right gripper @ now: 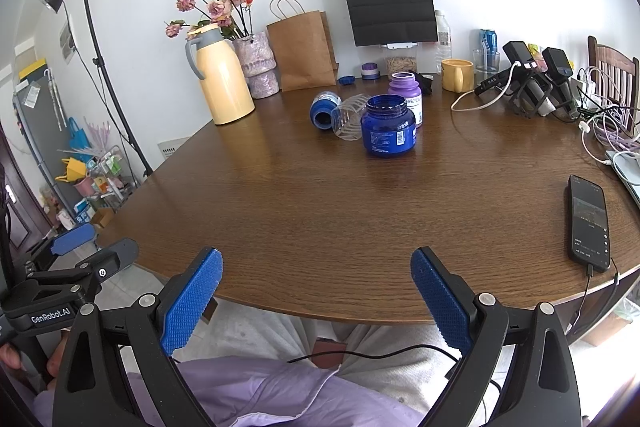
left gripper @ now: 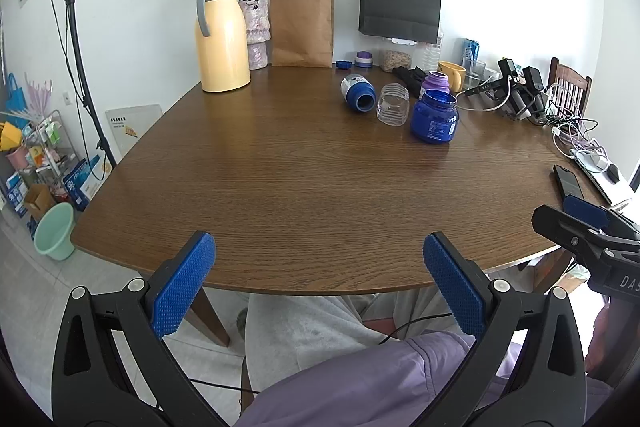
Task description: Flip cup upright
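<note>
1. Left wrist view: the left tongs (left gripper: 318, 283) hang wide open at the near edge of the desk (left gripper: 280, 195), blue pads spread, nothing between them. They sit above the person's lap, well short of anything on the desk.

2. Same view, the target: the clear cup (left gripper: 393, 103) lies on its side toward the far right part of the desk, between a tipped blue jar (left gripper: 357, 93) and an upright blue jar (left gripper: 435, 121), with a purple jar (left gripper: 436, 81) just behind. A yellow thermos (left gripper: 221, 37) stands near the far left corner, well apart.

3. At the right rim of this view the right tongs (left gripper: 580, 223) poke in over the desk's near right edge; from here the opening cannot be judged.

4. Right wrist view: the right tongs (right gripper: 316, 297) are also spread wide and empty, hovering at the near edge. The cup is half hidden behind the upright blue jar, with only its ribbed side showing. A phone (right gripper: 589, 223) lies by the right edge.

5. Judgement: this looks like the opening step, with the reach not yet begun and the cup untouched.

6. The next move likely calls for a long reach across the desk and an approach that threads between the crowding jars. One pair of tongs then closes gently on the thin ribbed wall and rotates the cup onto its base.
</note>
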